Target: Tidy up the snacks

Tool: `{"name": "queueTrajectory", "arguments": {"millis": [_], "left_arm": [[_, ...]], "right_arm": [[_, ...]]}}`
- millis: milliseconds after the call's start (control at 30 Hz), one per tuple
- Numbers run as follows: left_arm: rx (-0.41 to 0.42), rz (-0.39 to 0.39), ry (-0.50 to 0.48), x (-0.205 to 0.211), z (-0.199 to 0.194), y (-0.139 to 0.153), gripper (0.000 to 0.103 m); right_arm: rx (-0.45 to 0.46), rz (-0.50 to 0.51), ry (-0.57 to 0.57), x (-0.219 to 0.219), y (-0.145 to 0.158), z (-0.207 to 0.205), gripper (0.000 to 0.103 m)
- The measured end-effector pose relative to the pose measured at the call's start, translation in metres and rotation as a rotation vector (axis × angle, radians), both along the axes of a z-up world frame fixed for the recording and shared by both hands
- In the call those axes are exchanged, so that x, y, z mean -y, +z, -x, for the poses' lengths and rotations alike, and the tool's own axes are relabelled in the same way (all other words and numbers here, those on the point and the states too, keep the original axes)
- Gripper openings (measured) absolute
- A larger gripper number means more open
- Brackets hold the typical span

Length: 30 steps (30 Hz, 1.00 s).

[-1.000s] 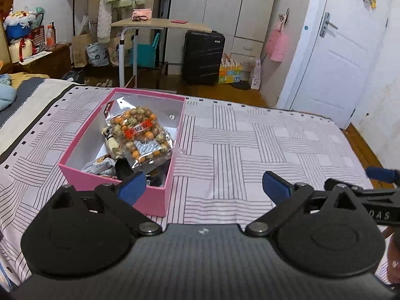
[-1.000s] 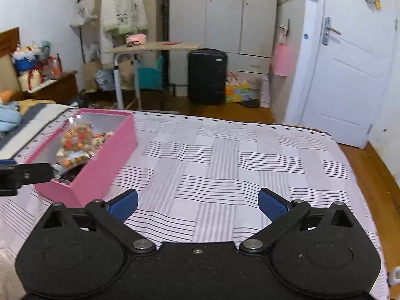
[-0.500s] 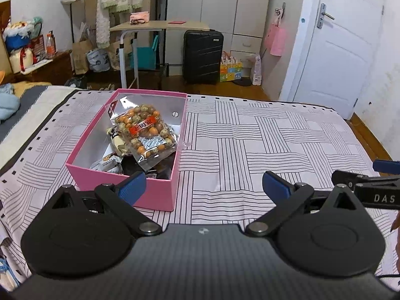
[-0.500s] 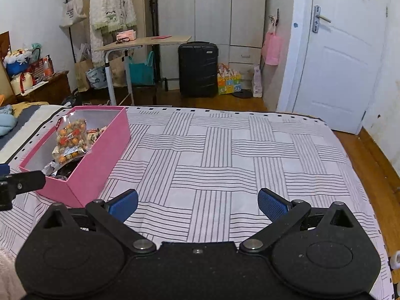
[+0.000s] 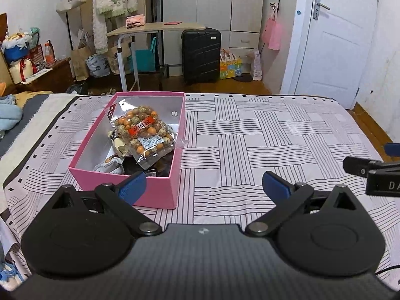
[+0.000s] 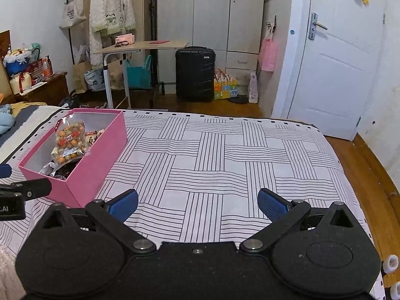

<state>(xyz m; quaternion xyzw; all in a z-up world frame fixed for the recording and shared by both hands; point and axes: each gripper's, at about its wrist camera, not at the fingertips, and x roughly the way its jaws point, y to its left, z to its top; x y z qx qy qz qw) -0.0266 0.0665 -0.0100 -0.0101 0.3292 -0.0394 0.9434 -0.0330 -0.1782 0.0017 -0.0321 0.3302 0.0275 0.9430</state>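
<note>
"DA" — right gripper [image 5: 382, 175] side

A bedroom is shown — a grey wardrobe [image 6: 210, 20] is set against the far wall, flanked by a white door [image 6: 332, 75], a black suitcase [image 6: 195, 73] and a side table [image 6: 142, 47] — over wooden flooring [image 6: 215, 105].

— What's different?
— Both hand-held black grippers with blue pads, left [image 5: 203, 187] and right [image 6: 197, 203], have drawn back; the pink cardboard box [image 5: 160, 190] now sits farther off.
</note>
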Motion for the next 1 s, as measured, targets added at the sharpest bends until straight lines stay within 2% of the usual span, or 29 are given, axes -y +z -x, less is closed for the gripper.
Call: {"name": "queueTrajectory", "arguments": {"millis": [300,500,900,1000], "left_arm": [[-0.003,-0.023,0.006,0.002,0.002,-0.001,0.101],[0.006,-0.010,-0.005,0.005,0.003,0.000,0.101],[0.036,-0.087,0.022,0.013,0.008,0.001,0.103],[0.023,-0.075,0.015,0.013,0.008,0.000,0.103]], "right_arm": [[-0.023,-0.008,-0.013,0.002,-0.004,-0.005,0.103],[-0.018,-0.018,0.006,0.001,-0.004,-0.005,0.103],[-0.018,-0.012,-0.004,0.001,-0.006,-0.006,0.103],[-0.016,-0.009,-0.004,0.002,-0.006,-0.006,0.103]]}}
